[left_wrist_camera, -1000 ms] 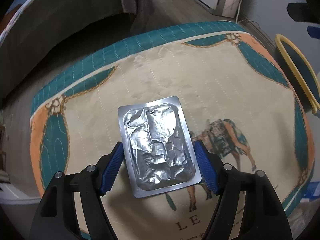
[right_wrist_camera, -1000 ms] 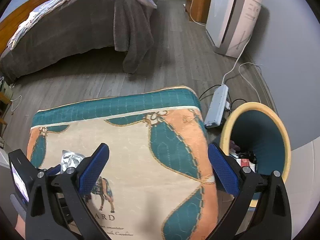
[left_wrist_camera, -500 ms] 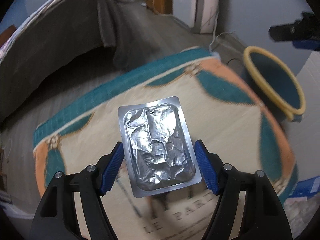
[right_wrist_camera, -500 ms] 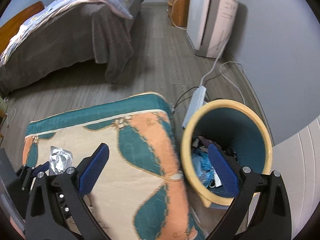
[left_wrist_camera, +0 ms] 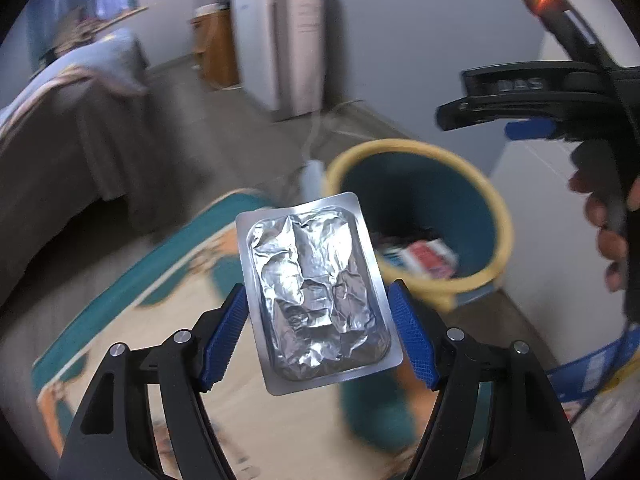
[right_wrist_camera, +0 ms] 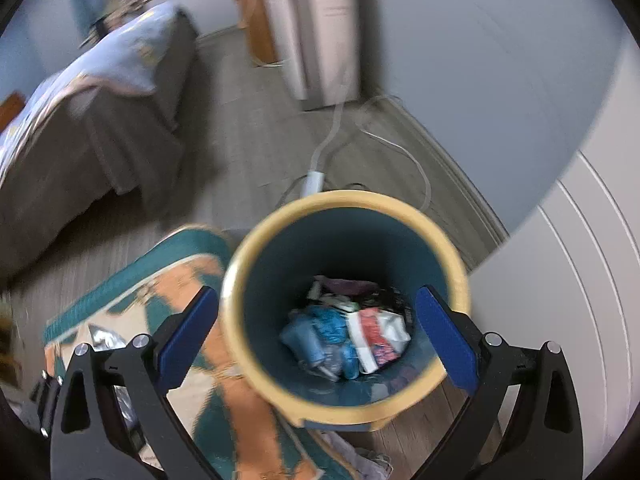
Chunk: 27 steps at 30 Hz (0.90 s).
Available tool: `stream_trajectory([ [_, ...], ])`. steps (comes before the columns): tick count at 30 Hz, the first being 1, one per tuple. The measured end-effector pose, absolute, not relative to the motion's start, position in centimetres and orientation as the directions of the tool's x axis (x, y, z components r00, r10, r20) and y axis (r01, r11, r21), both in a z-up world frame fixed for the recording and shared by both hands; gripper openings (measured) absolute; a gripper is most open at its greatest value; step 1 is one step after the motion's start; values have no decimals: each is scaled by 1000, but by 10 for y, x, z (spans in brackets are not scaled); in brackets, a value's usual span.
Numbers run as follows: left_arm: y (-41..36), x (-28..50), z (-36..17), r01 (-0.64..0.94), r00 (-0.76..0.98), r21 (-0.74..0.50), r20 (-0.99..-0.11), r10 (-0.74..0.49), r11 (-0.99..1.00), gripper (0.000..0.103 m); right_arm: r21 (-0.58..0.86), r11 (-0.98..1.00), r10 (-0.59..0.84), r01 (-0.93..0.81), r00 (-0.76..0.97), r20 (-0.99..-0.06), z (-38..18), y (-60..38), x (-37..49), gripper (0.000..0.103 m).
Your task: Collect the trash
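The left tool [left_wrist_camera: 316,334] is shut on a foil pack [left_wrist_camera: 316,296], with a blue pad tight on each long side. The pack is silver and crinkled, and it stands up between the pads. It hides part of the rug [left_wrist_camera: 168,320] under it and the near edge of the bin [left_wrist_camera: 420,216]. The pack is up in the air, over the rug and just short of the bin.

The right tool [right_wrist_camera: 316,338] is wide open and holds nothing. It hangs right above the bin [right_wrist_camera: 344,304], so this view looks straight down inside. There you can see trash [right_wrist_camera: 348,340]: something blue, something white and red, and some dark bits too blurry to name. The left view shows only a slice of that trash.

The left view also shows the right tool [left_wrist_camera: 532,112] from the side, with a hand [left_wrist_camera: 608,232] on its grip, cut off at the edge. In the right view, the pack [right_wrist_camera: 102,338] is just a small silver bit on the far left.

Farther off are a cord [right_wrist_camera: 332,136], a bed [right_wrist_camera: 88,120] and a tall white box [right_wrist_camera: 320,32], all blurry.
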<state>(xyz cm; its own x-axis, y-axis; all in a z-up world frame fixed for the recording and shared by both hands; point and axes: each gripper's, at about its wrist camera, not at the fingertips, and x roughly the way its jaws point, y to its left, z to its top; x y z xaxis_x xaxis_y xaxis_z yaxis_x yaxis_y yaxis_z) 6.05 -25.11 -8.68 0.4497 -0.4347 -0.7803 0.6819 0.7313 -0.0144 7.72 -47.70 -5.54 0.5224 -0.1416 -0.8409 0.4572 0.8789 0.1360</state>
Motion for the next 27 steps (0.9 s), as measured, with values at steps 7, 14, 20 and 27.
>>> stream_trajectory([
  [7, -326, 67, -99, 745, 402, -16, -787, -467, 667, 73, 173, 826, -154, 536, 510, -847, -66, -521, 62, 97],
  [14, -350, 79, -104, 728, 478, 69, -765, -433, 682, 88, 186, 804, -171, 565, 520, -837, -59, -531, 56, 97],
  [20, -322, 69, -83, 721, 508, 94, -746, -431, 687, 93, 116, 835, -220, 539, 518, -827, -48, -517, 45, 97],
  [27, -273, 55, -43, 662, 541, 35, -715, -443, 749, 98, 87, 863, -232, 498, 543, -807, -31, -489, 16, 97],
])
